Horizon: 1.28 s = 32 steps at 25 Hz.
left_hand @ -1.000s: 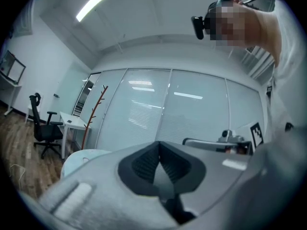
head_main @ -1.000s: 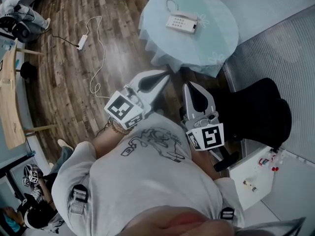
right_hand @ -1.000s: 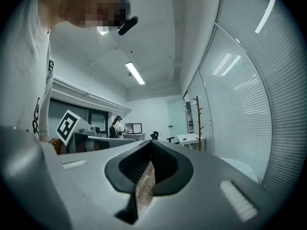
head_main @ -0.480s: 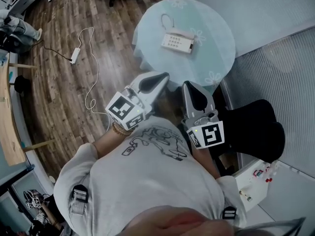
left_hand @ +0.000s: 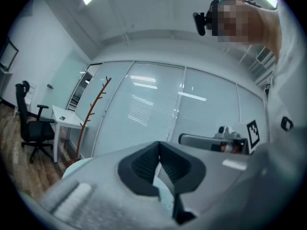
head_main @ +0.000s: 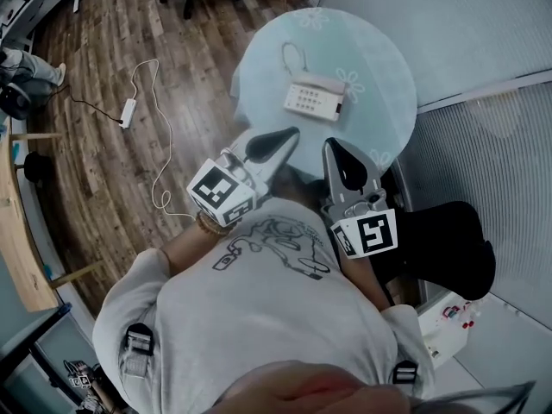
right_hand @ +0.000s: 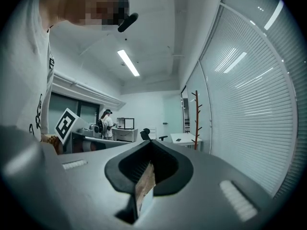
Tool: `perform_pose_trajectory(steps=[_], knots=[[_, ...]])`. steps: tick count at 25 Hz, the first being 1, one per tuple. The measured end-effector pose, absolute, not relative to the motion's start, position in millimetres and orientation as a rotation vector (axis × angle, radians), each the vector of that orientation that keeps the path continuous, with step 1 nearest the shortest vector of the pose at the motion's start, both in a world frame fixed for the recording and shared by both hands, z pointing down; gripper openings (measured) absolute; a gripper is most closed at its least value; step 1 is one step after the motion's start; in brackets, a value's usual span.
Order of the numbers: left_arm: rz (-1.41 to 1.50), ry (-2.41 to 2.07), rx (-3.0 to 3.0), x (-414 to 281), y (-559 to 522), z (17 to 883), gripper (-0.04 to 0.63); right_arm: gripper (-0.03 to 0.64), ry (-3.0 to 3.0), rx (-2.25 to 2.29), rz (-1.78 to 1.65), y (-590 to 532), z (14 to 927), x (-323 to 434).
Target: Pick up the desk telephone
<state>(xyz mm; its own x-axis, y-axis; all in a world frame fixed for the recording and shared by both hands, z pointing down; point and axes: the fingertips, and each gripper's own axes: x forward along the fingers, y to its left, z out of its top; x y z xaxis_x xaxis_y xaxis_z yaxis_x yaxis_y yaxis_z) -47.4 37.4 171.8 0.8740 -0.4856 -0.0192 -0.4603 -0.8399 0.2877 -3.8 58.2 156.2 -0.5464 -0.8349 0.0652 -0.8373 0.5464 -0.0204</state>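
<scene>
The white desk telephone (head_main: 315, 100) lies on a round table with a pale blue cloth (head_main: 379, 67) at the top of the head view, its coiled cord looping off to its left. Both grippers are held level in front of the person's chest, short of the table's near edge. My left gripper (head_main: 291, 132) is shut with nothing between its jaws, and its tips meet in the left gripper view (left_hand: 159, 146). My right gripper (head_main: 331, 144) is shut and empty too, also seen in its own view (right_hand: 150, 143). Neither gripper view shows the telephone.
A black office chair (head_main: 448, 235) stands right of the person, with a small white cabinet (head_main: 444, 317) behind it. A power strip with its cable (head_main: 128, 112) lies on the wooden floor at left. Glass walls with blinds (head_main: 492, 145) run along the right. A coat stand (left_hand: 93, 104) stands by the glass.
The person has walked towards the table: the table and telephone have slid down the head view, closer to both grippers. Both grippers stay shut and side by side.
</scene>
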Motion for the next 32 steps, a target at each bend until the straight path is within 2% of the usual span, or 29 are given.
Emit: perform_pose_trajectory(steps=[17, 25, 27, 32], knots=[[0.034, -0.681, 2.704, -12, -70, 211, 0.034, 0.008, -2.63, 1.508, 0.222, -47, 186, 36], [0.215, -0.72, 2.608, 6, -111, 275, 0.105, 0.069, -2.575, 1.486, 0.347, -89, 239, 66], [0.283, -0.739, 2.584, 10, -123, 298, 0.149, 0.077, -2.559, 1.477, 0.391, -100, 257, 75], [0.347, -0.735, 2.514, 20, -147, 356, 0.171, 0.13, -2.508, 1.481, 0.474, -123, 312, 96]])
